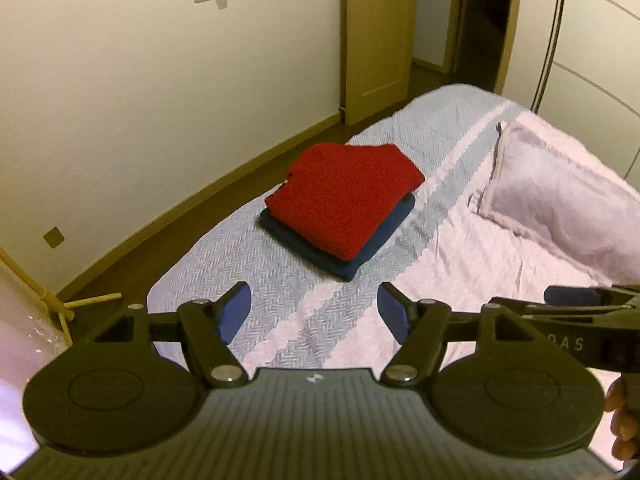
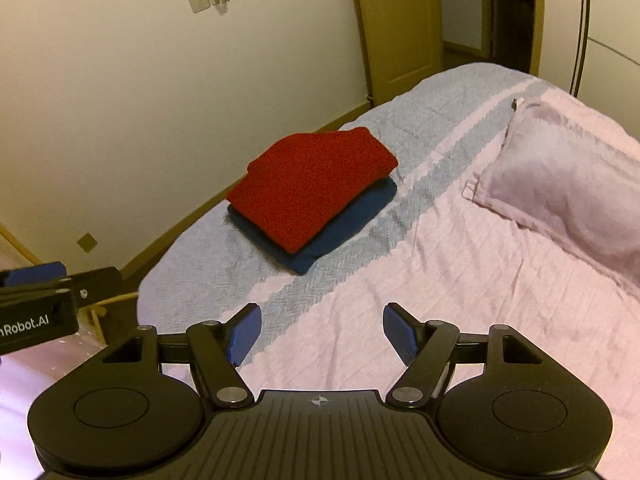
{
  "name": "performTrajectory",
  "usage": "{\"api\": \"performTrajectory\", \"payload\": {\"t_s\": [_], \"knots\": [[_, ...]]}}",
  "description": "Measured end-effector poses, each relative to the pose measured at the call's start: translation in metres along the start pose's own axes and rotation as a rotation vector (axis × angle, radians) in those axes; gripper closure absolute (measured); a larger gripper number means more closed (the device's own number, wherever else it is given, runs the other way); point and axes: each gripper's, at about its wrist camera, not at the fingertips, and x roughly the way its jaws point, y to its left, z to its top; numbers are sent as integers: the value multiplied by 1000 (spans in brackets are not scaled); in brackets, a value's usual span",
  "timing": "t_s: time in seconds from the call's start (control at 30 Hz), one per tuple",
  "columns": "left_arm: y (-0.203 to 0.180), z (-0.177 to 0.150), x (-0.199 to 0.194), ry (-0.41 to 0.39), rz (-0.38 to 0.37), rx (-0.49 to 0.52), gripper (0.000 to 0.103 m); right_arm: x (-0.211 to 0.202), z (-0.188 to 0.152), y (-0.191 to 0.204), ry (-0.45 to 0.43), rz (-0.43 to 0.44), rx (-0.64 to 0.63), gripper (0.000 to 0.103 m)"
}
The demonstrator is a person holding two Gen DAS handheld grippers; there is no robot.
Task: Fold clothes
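Note:
A folded red knit garment [image 1: 344, 200] [image 2: 312, 186] lies on top of a folded dark blue garment [image 1: 360, 252] [image 2: 348, 228], stacked on the bed near its left edge. My left gripper [image 1: 314, 312] hovers open above the bedspread, short of the stack, with nothing between its blue pads. My right gripper [image 2: 322, 330] is also open and empty, over the pink part of the bed. Each gripper shows at the edge of the other's view: the right one [image 1: 576, 300], the left one [image 2: 40, 280].
The bed [image 1: 280, 280] [image 2: 440, 280] has a blue-grey and pink bedspread. A pink pillow [image 1: 560, 196] [image 2: 568, 176] lies at the right. A wall runs along the left, with a strip of floor [image 1: 200, 216] between. A door [image 1: 376, 40] stands open at the back.

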Motion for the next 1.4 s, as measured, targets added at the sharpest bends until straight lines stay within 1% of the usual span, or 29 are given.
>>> {"api": "performTrajectory", "payload": {"t_s": [0.1, 0.13, 0.37, 0.6, 0.77, 1.0, 1.2, 1.4], "knots": [[-4, -7, -6, -14, 22, -13, 36, -10, -4, -8, -34, 19, 18, 32], [-5, -8, -7, -14, 25, -16, 36, -10, -4, -8, -33, 18, 13, 32], [-8, -6, -1, -3, 37, -59, 36, -9, 2, -11, -15, 12, -29, 32], [-7, -10, 6, 24, 54, -65, 36, 2, 3, -6, 10, 3, -82, 32], [-2, -14, 12, 47, 60, -70, 36, 11, -1, 1, 48, 19, -100, 32], [7, -23, 15, 75, 52, -63, 36, 20, -5, 9, 84, 20, -106, 32], [13, -27, 15, 71, 38, -52, 36, 20, -10, 20, 88, 16, -116, 32], [15, -28, 11, 57, -2, -20, 36, 14, -15, 29, 77, -13, -109, 32]]}}
